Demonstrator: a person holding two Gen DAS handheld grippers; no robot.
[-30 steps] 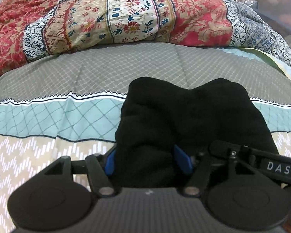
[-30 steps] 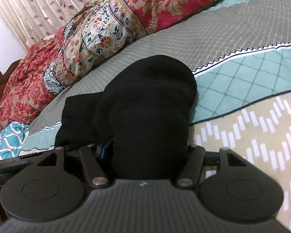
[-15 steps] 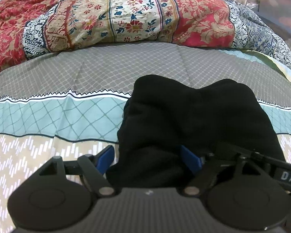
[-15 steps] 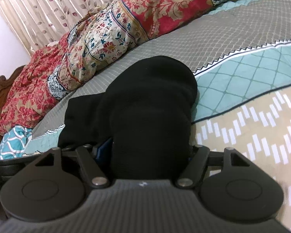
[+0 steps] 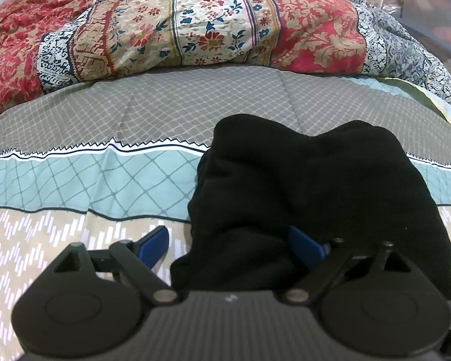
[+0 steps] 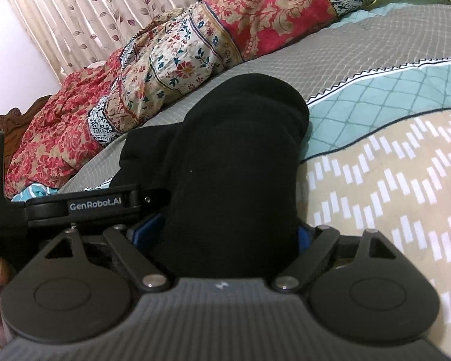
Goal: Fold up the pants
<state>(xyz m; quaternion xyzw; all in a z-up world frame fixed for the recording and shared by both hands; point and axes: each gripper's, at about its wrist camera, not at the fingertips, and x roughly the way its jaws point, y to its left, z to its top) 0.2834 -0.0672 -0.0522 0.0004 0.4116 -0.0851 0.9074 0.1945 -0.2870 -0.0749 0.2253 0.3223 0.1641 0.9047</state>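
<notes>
The black pants (image 5: 309, 186) lie bunched on the patterned bedsheet (image 5: 90, 180). In the left wrist view my left gripper (image 5: 228, 240) is open, its blue fingers (image 5: 154, 242) spread; the left finger is clear of the cloth and the pants' near edge lies between the jaws. In the right wrist view the pants (image 6: 234, 165) fill the space between the jaws of my right gripper (image 6: 228, 231), which is closed on the thick fold; only slivers of its blue pads (image 6: 147, 225) show. The left gripper's body (image 6: 84, 204) sits just left of the right one.
A crumpled floral quilt (image 5: 195, 27) lies across the far side of the bed. A curtain (image 6: 90, 9) hangs behind it, with a wooden headboard (image 6: 21, 114) at the left. A teal storage bin (image 5: 436, 9) stands at the far right.
My left gripper has opened, letting go of the pants' edge, and its left finger now stands clear of the cloth. The right gripper keeps its hold and has barely moved.
</notes>
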